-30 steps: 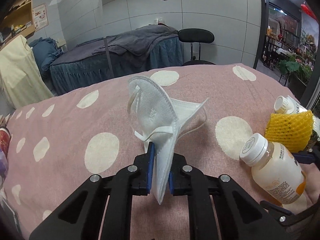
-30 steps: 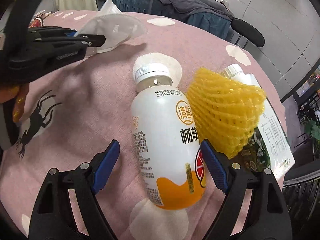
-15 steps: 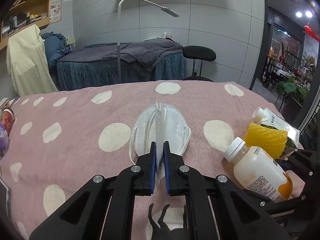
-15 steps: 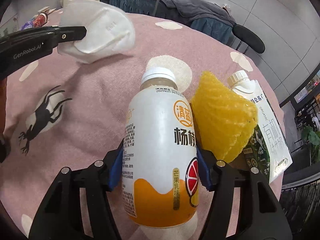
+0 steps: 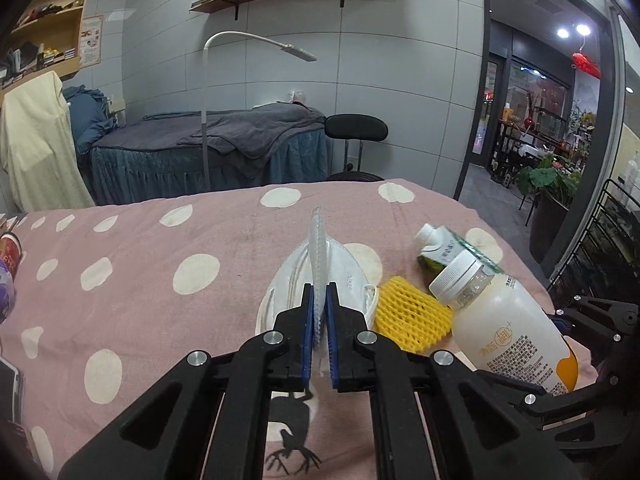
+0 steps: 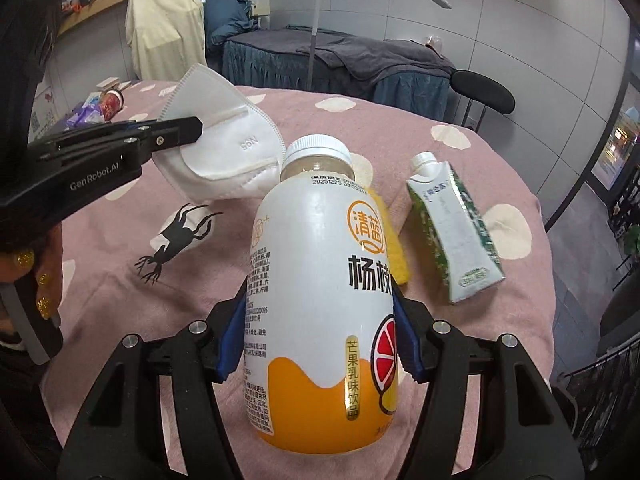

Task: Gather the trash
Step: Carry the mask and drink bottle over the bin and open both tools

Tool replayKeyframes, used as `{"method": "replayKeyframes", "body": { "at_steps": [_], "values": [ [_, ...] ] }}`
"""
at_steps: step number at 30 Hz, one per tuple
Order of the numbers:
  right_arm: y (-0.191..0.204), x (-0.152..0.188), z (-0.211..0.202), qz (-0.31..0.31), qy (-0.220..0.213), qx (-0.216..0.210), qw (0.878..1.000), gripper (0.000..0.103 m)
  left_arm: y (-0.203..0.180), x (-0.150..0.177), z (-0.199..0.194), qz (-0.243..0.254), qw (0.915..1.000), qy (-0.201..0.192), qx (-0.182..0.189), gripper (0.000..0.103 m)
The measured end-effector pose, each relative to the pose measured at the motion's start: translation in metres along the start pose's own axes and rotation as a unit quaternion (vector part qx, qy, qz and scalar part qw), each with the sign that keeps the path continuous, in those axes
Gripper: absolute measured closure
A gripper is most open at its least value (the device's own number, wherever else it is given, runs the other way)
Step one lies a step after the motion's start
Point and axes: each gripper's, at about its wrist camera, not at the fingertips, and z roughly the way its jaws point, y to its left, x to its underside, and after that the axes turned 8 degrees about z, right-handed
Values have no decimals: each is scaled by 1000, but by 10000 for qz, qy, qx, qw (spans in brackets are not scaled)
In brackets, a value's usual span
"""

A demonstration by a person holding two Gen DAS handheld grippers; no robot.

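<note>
A: How far along is the trash collecting looking?

B: Partway, I'd judge. The bench, draped in a pink spotted cloth, is still carrying litter at the right of the left wrist frame. No bin is showing anywhere, so nothing is looking binned yet.

A: And what are the hands carrying?

B: The right gripper is grasping the drink bottle, its jaws pressing both flanks at lower centre of its own view, and the bottle is looking lifted clear of the cloth. The left gripper is clenching its jaws on the edge of the white N95 mask, which is hanging above the cloth at upper left of the right wrist frame.

A: What's remaining?

B: The green-and-white drink carton is lying at the right, and the yellow foam fruit net is sitting just beside the bottle. Both are waiting, along with dropping off the two held pieces.
</note>
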Motion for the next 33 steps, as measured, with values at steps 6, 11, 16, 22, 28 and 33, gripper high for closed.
{"method": "replayKeyframes", "body": {
  "at_steps": [6,11,16,22,28,33],
  "values": [
    [-35,26,-40,558,-293,41,9980,41,-41,-7,-12,222,9979,-149,583,96],
    [-73,50,-64,1060,-471,251,9929,41,-80,-9,-20,476,9931,-275,1033,96],
    [-118,78,-85,1623,-592,587,9832,41,-117,-11,-20,748,9859,-334,1462,96],
    [-176,116,-102,2403,-641,1044,9629,41,-165,-12,-13,969,9737,-261,2047,96],
    [-242,152,-97,3196,-450,1542,9339,41,-211,-11,-6,1223,9602,-155,2506,96],
    [-294,184,-68,3694,-41,1882,9100,41,-243,-9,1,1466,9526,-65,2665,96]
  ]
}}
